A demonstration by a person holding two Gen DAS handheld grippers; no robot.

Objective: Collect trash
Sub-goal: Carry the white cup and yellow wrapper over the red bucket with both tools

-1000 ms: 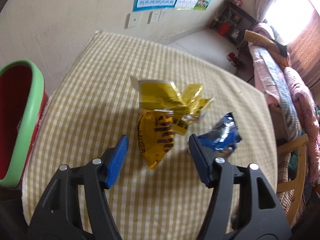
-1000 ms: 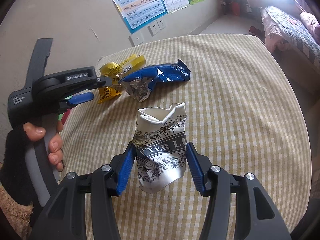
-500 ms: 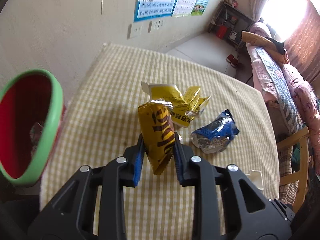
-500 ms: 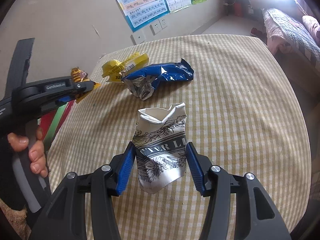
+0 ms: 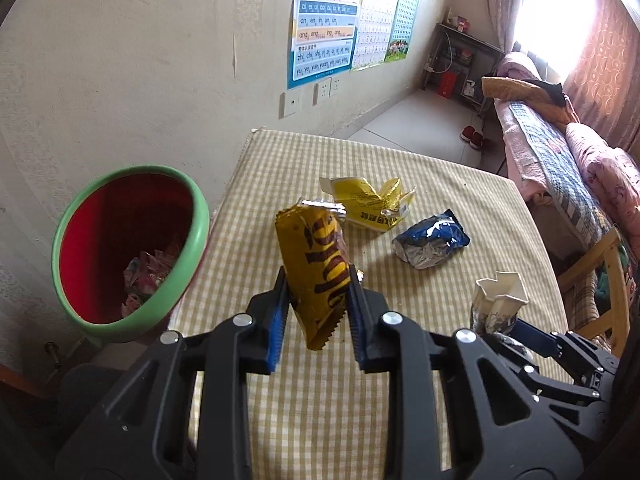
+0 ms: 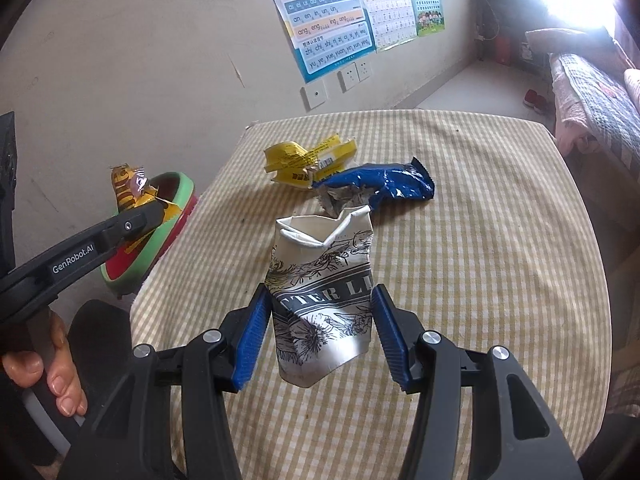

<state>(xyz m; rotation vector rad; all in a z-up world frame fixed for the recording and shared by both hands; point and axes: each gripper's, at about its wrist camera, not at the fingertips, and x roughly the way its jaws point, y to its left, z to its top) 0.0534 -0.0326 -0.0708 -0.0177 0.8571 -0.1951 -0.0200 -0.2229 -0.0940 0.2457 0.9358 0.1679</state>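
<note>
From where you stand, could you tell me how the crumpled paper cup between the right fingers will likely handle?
The paper cup is already creased with a folded rim, so it probably crushes further under squeeze. It looks empty and thin-walled, likely very light. Its smooth printed surface may slip between the right gripper pads.

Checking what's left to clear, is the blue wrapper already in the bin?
No, the blue wrapper lies on the checked tablecloth, apart from the green-rimmed bin.

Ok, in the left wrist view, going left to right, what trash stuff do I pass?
Red bin with green rim → orange-yellow snack wrapper shut in the left tool → crumpled blue foil wrapper → crushed white paper cup. The torn yellow packet behind the held wrapper overlaps it, so I left it out.
</note>
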